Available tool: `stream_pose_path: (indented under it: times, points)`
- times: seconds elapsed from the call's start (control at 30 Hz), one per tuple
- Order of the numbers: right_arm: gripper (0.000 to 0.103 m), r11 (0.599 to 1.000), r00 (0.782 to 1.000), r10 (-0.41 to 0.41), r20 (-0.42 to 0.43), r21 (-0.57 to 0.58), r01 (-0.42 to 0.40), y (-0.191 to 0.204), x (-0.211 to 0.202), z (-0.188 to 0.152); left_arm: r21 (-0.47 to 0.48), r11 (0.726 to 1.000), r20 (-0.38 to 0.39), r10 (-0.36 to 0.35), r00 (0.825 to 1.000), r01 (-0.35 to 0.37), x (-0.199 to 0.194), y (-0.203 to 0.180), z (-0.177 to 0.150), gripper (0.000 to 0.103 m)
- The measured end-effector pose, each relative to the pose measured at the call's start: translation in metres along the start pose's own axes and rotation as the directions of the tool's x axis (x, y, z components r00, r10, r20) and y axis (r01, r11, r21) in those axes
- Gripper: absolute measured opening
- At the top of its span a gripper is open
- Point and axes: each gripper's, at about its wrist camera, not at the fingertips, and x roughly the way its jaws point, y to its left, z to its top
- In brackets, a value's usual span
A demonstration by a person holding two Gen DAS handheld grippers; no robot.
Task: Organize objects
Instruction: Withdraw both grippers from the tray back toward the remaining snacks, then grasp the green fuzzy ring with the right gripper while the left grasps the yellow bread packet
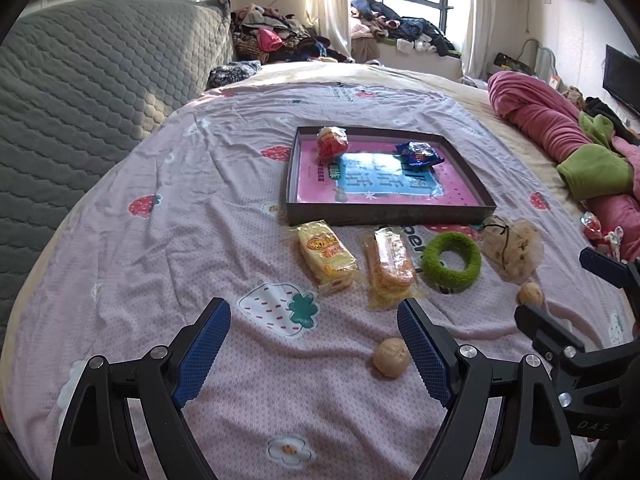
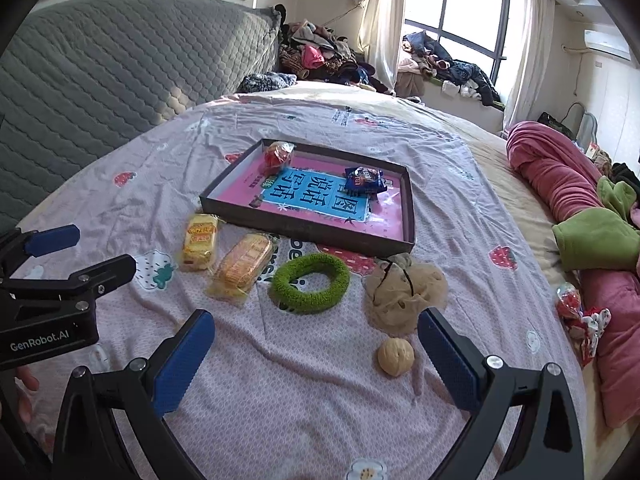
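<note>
On bed, beside tray (image 1: 390, 216): loose snacks, ring, walnuts (image 1: 391, 358) awaiting sorting. Left gripper (image 1: 316, 344) and right gripper (image 2: 316, 350) jaws wide open, empty, poised above walnuts for pickup.

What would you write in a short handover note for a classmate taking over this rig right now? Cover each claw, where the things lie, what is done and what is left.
Left claw: open, empty, above the sheet near a walnut.
Right claw: open, empty, with the other walnut just ahead.
Done: red snack and blue packet already lie in the tray.
Left on the bed, in front of the tray: yellow cake pack, wafer pack, green ring, beige mesh puff, both walnuts.
Likely next: take the walnuts first.
</note>
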Motion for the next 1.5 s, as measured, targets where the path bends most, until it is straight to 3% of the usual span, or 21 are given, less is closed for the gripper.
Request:
stream_pose_path:
  times: [0.8, 1.3, 1.4, 1.47, 1.5]
  points:
    - [0.102, 0.998, 0.992, -0.039, -0.122, -0.059, 0.032, 0.004, 0.098, 0.011, -0.013, 1.000, -0.088, 0.008, 0.996, -0.010, 0.092, -0.005, 0.029, 0.086]
    - [0.100, 0.981, 0.975, -0.132, -0.178, -0.161, 0.104, 0.015, 0.146, 0.015, -0.029, 0.998, -0.133, 0.054, 0.990, -0.058, 0.144, -0.002, 0.045, 0.086]
    - [0.089, 0.982, 0.976, -0.123, -0.178, -0.161, 0.095, 0.017, 0.150, 0.016, -0.034, 0.997, -0.138, 0.062, 0.989, -0.067, 0.151, -0.001, 0.046, 0.086]
    - [0.074, 0.986, 0.977, -0.104, -0.186, -0.151, 0.076, 0.018, 0.152, 0.018, -0.054, 0.997, -0.149, 0.045, 0.988, -0.053, 0.155, 0.002, 0.046, 0.086]
    - [0.071, 0.985, 0.977, -0.100, -0.187, -0.154, 0.071, 0.020, 0.151, 0.017, -0.059, 0.997, -0.147, 0.043, 0.988, -0.052, 0.154, 0.003, 0.045, 0.086]
